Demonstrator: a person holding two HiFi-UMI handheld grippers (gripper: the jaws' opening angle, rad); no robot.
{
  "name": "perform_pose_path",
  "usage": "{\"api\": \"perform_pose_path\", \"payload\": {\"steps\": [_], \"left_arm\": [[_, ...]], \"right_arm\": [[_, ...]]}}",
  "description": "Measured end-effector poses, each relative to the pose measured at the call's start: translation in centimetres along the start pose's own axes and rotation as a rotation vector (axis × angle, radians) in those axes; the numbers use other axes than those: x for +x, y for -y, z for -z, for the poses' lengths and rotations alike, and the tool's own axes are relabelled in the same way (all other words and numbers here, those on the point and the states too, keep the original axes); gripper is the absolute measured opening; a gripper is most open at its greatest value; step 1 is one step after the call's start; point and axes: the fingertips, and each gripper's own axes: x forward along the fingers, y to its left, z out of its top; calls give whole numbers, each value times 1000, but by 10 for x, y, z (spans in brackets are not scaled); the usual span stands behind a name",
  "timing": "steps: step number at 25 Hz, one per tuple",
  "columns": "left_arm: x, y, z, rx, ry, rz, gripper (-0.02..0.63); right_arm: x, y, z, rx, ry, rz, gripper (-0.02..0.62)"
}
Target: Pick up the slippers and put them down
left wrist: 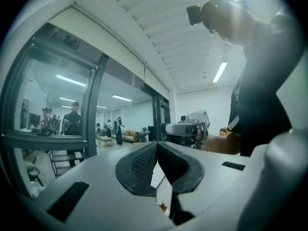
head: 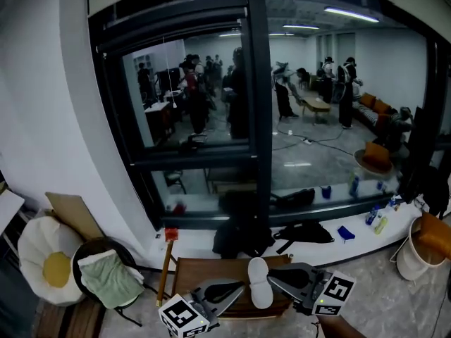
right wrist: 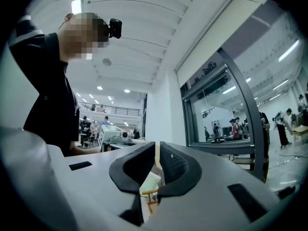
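Observation:
In the head view a white slipper (head: 259, 282) stands on end between my two grippers, its sole facing the camera, above a brown wooden table (head: 204, 267). My left gripper (head: 242, 288) points right, shut with its tips at the slipper's left edge. My right gripper (head: 270, 277) points left, shut on the slipper's right edge. In the right gripper view a thin pale strip of the slipper (right wrist: 157, 153) shows between the nearly closed pads of the right gripper (right wrist: 157, 146). In the left gripper view the left gripper (left wrist: 157, 146) has its pads meeting, and the right gripper (left wrist: 187, 128) shows beyond them.
A chair with a green cushion (head: 107, 279) and an egg-shaped cushion (head: 45, 265) stand at the left. A black bag (head: 241, 235) lies by the window sill (head: 352, 241), which holds small bottles. A white bucket (head: 411, 258) is at the right. People stand beyond the glass (head: 317, 118).

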Motion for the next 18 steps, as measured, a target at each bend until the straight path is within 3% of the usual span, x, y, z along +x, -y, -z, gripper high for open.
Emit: {"api": "perform_pose_path", "payload": {"steps": [8, 18], "left_arm": [[-11, 10, 4, -36, 7, 11, 12], [-15, 18, 15, -43, -7, 43, 12]], "right_arm": [[-3, -14, 23, 89, 0, -5, 43], [3, -28, 48, 103, -65, -11, 31]]}}
